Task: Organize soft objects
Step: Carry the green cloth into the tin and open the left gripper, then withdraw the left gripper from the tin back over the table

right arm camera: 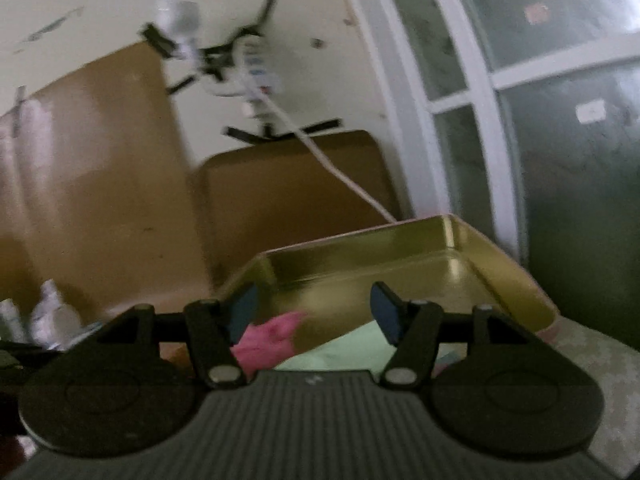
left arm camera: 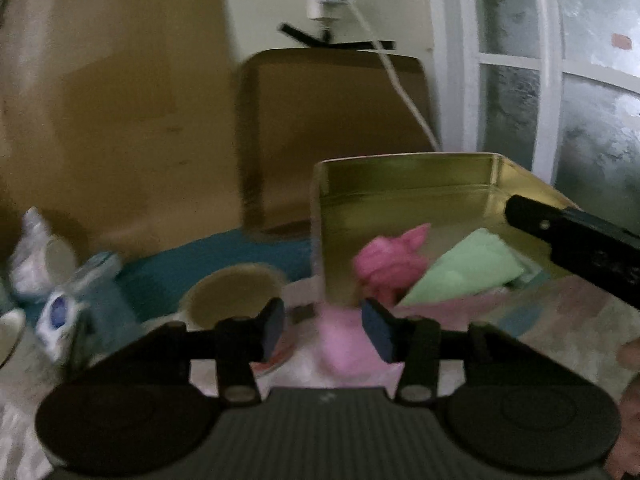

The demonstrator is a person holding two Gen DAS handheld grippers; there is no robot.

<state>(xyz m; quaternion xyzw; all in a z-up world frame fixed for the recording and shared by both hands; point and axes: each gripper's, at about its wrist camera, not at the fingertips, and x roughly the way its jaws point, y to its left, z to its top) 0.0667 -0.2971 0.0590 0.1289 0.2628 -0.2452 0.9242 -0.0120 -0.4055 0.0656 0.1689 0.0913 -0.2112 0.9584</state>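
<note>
An open gold tin (left arm camera: pixel 400 172) stands on the table and holds a crumpled dark pink cloth (left arm camera: pixel 390 264) and a folded pale green cloth (left arm camera: pixel 468 268). My left gripper (left arm camera: pixel 326 332) is open in front of the tin's near left corner. A light pink soft cloth (left arm camera: pixel 340 344) lies between its pads, close to the right pad and clear of the left one. My right gripper (right arm camera: pixel 316 312) is open over the tin (right arm camera: pixel 400 240), with nothing between its fingers. Below it lie the dark pink cloth (right arm camera: pixel 272 340) and the green cloth (right arm camera: pixel 352 352). Its black body (left arm camera: pixel 580 240) enters the left wrist view from the right.
A round cup (left arm camera: pixel 232 296) stands left of the tin, and several small packets (left arm camera: pixel 68 308) lie further left on a teal cloth (left arm camera: pixel 224 252). Brown cardboard panels (left arm camera: pixel 332 132) stand behind, with a white cable (left arm camera: pixel 400 88) hanging over them. A window (left arm camera: pixel 560 80) is at the right.
</note>
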